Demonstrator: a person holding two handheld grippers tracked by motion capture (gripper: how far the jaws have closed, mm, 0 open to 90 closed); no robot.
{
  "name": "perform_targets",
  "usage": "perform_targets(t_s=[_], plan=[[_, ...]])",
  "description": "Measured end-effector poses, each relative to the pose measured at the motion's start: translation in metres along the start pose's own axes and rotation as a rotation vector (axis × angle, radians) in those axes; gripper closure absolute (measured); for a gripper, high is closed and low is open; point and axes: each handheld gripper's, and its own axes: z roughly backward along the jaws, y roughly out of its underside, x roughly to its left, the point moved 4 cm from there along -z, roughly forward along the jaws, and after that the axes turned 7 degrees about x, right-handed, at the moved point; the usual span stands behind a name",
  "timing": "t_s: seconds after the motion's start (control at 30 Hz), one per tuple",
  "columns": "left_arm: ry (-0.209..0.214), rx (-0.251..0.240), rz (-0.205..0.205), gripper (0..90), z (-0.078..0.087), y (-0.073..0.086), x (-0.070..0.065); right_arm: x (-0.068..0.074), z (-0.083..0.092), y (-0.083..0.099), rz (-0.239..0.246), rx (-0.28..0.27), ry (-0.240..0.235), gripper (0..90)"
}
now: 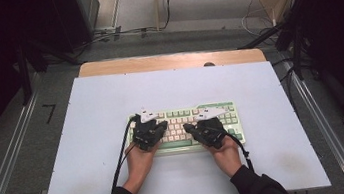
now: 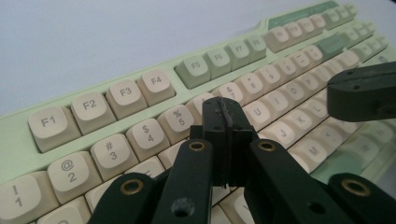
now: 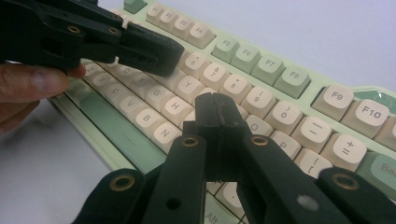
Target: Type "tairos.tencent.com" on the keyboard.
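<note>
A pale green keyboard [image 1: 232, 111] with cream and green keys lies near the middle of a white board. Both my grippers hover over its keys, a hand behind each. The left gripper [image 1: 149, 126] is over the keyboard's left half; in the left gripper view its jaws [image 2: 224, 116] are pressed together above the number row of the keyboard [image 2: 116, 93], with nothing between them. The right gripper [image 1: 205, 124] is over the right half, its jaws [image 3: 215, 114] also shut and empty above the letter keys of the keyboard [image 3: 289, 79]. The other gripper shows in each gripper view.
The white board [image 1: 110, 100] covers a wooden table [image 1: 170, 60] whose far edge shows. Grey floor, metal rails and cables surround the table. Dark curtains stand at both sides.
</note>
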Motion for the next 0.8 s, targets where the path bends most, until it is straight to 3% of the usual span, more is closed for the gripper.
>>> perform_targets(t_s=[0.2, 0.5, 0.8], plan=[[0.010, -0.021, -0.011, 90.0, 0.012, -0.001, -0.002, -0.002, 0.002, 0.002, 0.000, 0.002, 0.004, 87.3], [0.018, -0.041, 0.023, 90.0, 0.026, 0.004, 0.007, -0.007, 0.010, 0.008, -0.006, 0.006, 0.011, 87.3], [0.014, -0.039, 0.022, 90.0, 0.034, 0.009, 0.012, -0.006, 0.010, 0.013, 0.014, 0.028, 0.029, 87.3]])
